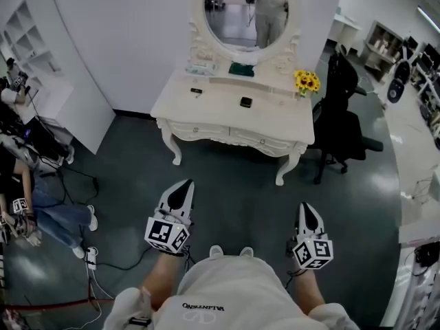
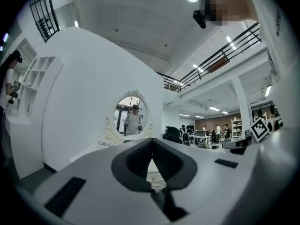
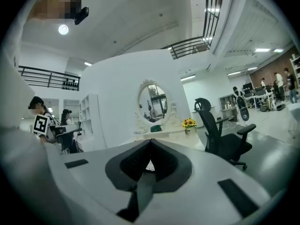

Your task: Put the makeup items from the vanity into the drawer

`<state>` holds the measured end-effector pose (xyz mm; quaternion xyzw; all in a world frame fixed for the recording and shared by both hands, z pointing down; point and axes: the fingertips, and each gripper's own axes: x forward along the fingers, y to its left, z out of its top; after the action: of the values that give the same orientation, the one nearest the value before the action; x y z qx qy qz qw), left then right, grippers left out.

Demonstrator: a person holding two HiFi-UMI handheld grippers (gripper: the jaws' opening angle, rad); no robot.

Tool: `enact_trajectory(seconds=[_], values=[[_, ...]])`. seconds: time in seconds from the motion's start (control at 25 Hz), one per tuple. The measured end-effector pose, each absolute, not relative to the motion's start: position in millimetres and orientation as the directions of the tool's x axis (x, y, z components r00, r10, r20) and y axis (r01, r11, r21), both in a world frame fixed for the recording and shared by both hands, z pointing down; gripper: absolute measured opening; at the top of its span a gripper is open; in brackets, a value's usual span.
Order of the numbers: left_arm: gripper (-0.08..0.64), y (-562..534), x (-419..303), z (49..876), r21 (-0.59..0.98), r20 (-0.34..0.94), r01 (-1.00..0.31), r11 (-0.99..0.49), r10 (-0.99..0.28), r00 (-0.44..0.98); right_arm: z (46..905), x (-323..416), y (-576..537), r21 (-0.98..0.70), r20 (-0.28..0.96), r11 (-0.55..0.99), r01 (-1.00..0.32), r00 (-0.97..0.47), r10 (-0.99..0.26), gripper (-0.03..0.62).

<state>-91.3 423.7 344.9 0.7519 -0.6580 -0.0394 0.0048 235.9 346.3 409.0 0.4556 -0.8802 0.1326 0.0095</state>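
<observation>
L claw [image 1: 185, 184] + R claw [image 1: 306, 206] both hovering clenched, gripping nothing, well short of vanity bench [image 1: 206, 112]; small black case [image 1: 245, 102] sitting on it.

Cream-white vanity [image 1: 220, 114] against a dark grey floor [image 1: 227, 177]. Yellow sunflowers [image 1: 306, 81], a green item [image 1: 241, 69] and a small black item [image 1: 245, 102] stand out on the pale top. The office chair [image 1: 340, 122] is black. The left gripper [image 1: 184, 186] and right gripper [image 1: 306, 208] are white (each bears black-and-white square markers).
</observation>
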Motion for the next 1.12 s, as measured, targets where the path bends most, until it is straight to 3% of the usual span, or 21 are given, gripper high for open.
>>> enact_trajectory(seconds=[0.68,1.12], values=[[0.000,424.5,-113.3,380.4,0.121,-0.001,-0.966,-0.229,-0.973,0.230,424.3,193.8,364.5,-0.191,0.187,0.525,-0.829,-0.556,-0.810,0.009],[0.000,371.9,-104.1,387.0,0.116,0.013,-0.962,-0.246,-0.968,0.249,437.4,185.1,317.2,-0.215,0.188,0.533,-0.818,-0.570,-0.800,0.009]])
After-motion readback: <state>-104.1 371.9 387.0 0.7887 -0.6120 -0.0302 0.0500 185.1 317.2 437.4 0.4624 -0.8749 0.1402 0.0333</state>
